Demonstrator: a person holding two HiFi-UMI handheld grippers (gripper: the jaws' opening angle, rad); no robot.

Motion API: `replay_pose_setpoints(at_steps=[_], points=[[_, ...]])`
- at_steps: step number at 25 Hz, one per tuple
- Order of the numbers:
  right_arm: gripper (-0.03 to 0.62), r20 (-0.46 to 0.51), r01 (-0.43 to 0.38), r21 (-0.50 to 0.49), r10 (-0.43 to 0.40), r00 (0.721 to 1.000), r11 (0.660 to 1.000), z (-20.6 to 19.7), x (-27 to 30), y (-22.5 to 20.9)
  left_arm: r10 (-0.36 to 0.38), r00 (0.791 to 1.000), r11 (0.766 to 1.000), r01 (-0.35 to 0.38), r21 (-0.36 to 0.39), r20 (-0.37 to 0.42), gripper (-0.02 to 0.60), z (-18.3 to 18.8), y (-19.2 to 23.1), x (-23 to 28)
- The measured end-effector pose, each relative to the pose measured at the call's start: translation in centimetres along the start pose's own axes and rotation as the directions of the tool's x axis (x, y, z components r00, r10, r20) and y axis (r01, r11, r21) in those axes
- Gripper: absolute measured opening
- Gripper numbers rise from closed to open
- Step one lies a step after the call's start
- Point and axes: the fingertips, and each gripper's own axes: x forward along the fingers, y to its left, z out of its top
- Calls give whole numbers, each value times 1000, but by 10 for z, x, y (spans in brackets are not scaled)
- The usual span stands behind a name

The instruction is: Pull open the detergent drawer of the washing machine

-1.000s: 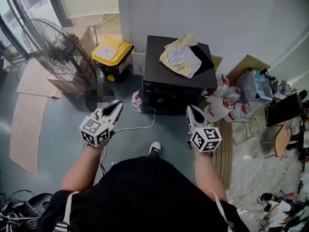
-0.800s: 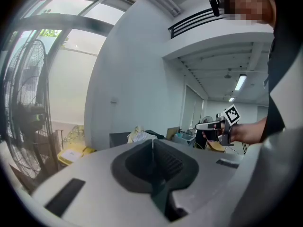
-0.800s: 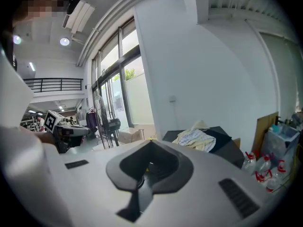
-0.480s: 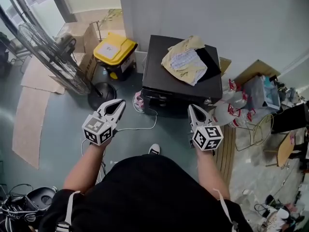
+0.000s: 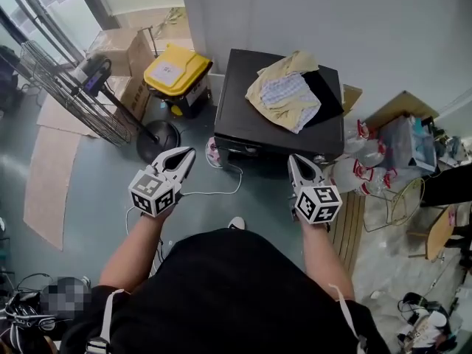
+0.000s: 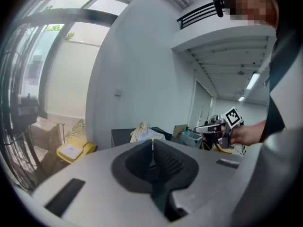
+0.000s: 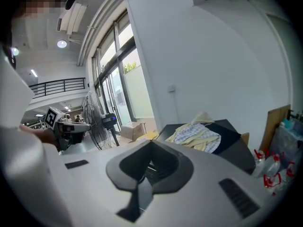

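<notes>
The washing machine has been brought nearer; left gripper and right gripper are held closed, empty, since it is not yet reached.

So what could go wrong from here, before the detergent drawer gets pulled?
Both the left hand-held gripper and right hand-held gripper are shut and empty; unless one opens, it may just bump the washing machine front. The white cable lies on the floor between the person's shoe and the machine, a possible snag or trip. The clothes piled on top might slide if the machine is jolted.
</notes>
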Motion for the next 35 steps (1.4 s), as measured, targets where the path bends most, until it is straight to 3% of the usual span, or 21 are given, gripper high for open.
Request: replay_pose_setpoints(at_steps=[12, 27, 35], points=[[0, -21, 21, 66, -19, 1000, 998, -11, 23, -10, -17, 1000, 998, 15, -56, -23, 16, -19, 22, 18], [0, -49, 96, 113, -91, 995, 989, -25, 47, -11, -80, 995, 995, 76, -68, -58, 16, -31, 60, 35], [2, -107, 103, 156, -87, 990, 982, -56, 66, -17, -107, 991, 992, 101, -78, -80, 17, -42, 67, 49]])
